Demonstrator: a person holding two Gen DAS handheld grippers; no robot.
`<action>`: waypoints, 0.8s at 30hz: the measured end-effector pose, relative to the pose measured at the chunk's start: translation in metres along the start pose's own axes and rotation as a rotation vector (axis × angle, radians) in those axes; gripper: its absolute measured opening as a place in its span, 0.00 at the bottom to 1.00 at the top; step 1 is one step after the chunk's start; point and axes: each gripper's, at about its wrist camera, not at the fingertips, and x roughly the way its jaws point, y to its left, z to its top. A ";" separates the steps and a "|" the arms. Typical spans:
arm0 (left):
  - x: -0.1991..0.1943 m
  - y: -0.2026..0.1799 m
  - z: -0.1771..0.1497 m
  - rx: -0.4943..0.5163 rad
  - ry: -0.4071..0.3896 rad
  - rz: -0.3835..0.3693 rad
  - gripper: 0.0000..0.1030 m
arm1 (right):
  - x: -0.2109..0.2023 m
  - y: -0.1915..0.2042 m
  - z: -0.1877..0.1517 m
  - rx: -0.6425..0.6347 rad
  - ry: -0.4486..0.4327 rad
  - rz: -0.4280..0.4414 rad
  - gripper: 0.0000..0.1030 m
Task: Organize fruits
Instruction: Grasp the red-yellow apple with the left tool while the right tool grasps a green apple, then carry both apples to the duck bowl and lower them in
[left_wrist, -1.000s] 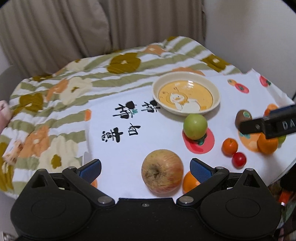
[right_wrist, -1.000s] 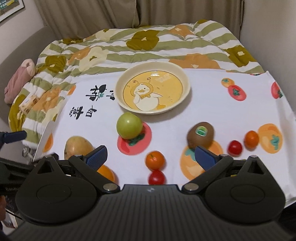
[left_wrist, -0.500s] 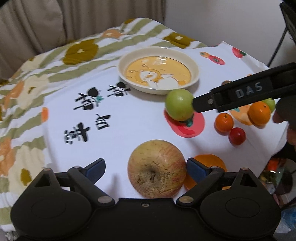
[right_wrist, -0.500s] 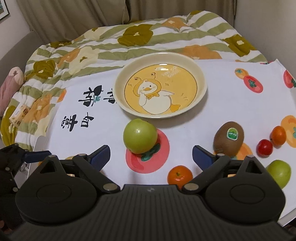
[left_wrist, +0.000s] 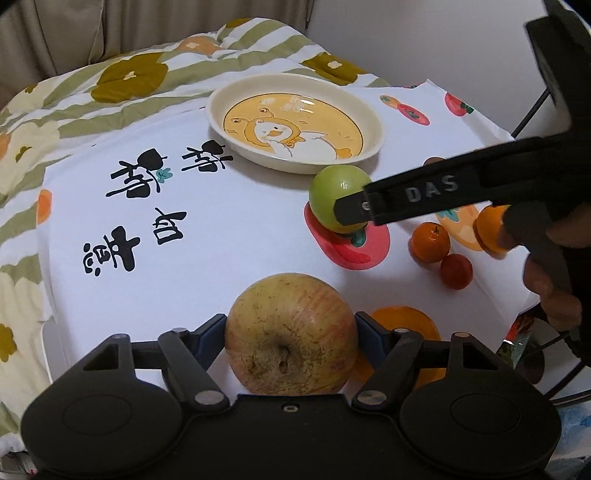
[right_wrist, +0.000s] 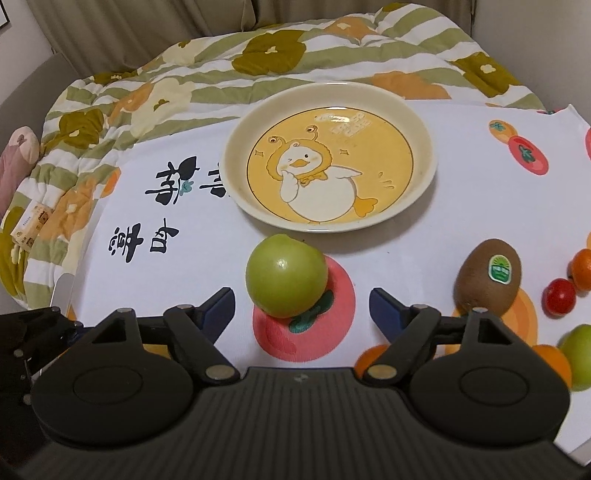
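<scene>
Left gripper (left_wrist: 291, 328) closing, pads at the big apple (left_wrist: 290, 334); right gripper (right_wrist: 302, 301) closing, jaws apart around the green fruit (right_wrist: 286, 275), plate (right_wrist: 236, 155) at 12 o'clock to receive both.

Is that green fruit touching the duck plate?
Apart. The right wrist view shows a strip of white cloth between the green fruit and the plate rim.
</scene>
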 end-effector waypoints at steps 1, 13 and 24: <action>0.000 0.000 0.000 0.001 0.000 0.000 0.75 | 0.002 0.000 0.001 0.000 0.002 0.001 0.90; -0.003 -0.002 -0.003 0.022 -0.010 0.018 0.75 | 0.026 0.003 0.011 -0.014 0.021 0.013 0.78; -0.012 0.002 -0.009 0.008 -0.027 0.066 0.75 | 0.022 0.010 0.008 -0.032 0.015 0.026 0.69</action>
